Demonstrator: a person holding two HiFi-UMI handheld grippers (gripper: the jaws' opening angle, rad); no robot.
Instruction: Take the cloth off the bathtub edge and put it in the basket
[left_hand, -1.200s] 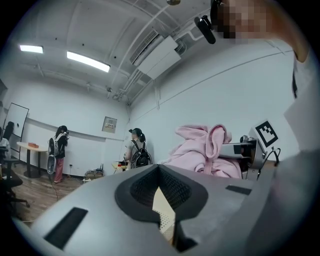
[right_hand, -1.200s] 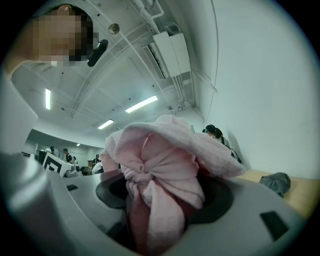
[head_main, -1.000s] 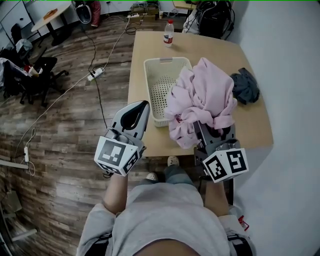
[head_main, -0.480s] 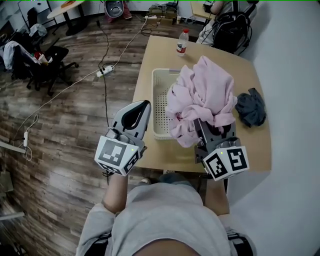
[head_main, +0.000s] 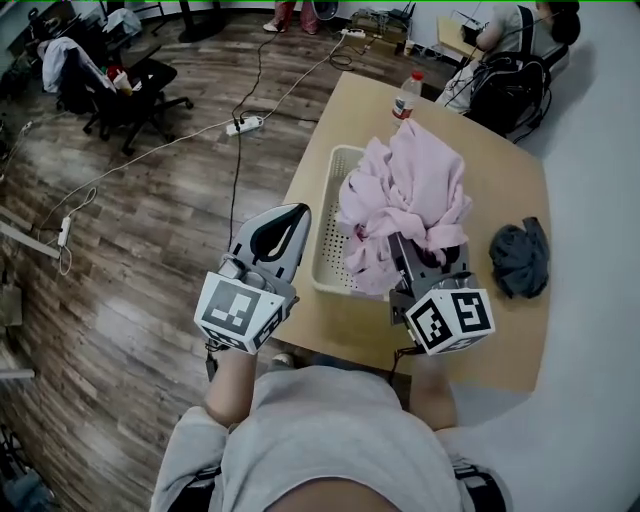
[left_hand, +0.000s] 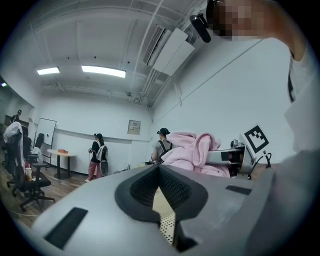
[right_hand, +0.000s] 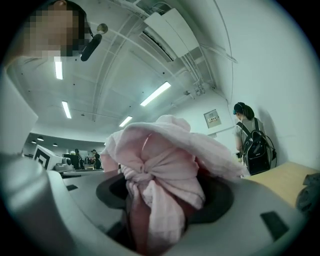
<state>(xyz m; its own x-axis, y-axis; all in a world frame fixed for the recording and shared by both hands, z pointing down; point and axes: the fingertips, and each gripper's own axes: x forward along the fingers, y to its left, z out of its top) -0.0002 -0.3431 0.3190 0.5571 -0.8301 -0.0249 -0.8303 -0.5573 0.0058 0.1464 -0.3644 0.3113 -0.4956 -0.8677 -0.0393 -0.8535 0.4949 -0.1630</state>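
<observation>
Head view: the right gripper (head_main: 425, 255) holds the pink cloth (head_main: 405, 190) in a big bunch over the 3 o'clock side of the basket (head_main: 335, 272) on the table (head_main: 500, 340). I think that is so it can drop in. The left gripper (head_main: 292, 215) waits at the basket's 9 o'clock, out of the way

Left gripper view: its jaws are pressed together with nothing inside. The cloth shows at 2 o'clock

Right gripper view: the jaws squeeze the cloth's middle so it can't slip

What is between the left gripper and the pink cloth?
In the head view, the white basket sits between the left gripper and the pink cloth.
</observation>
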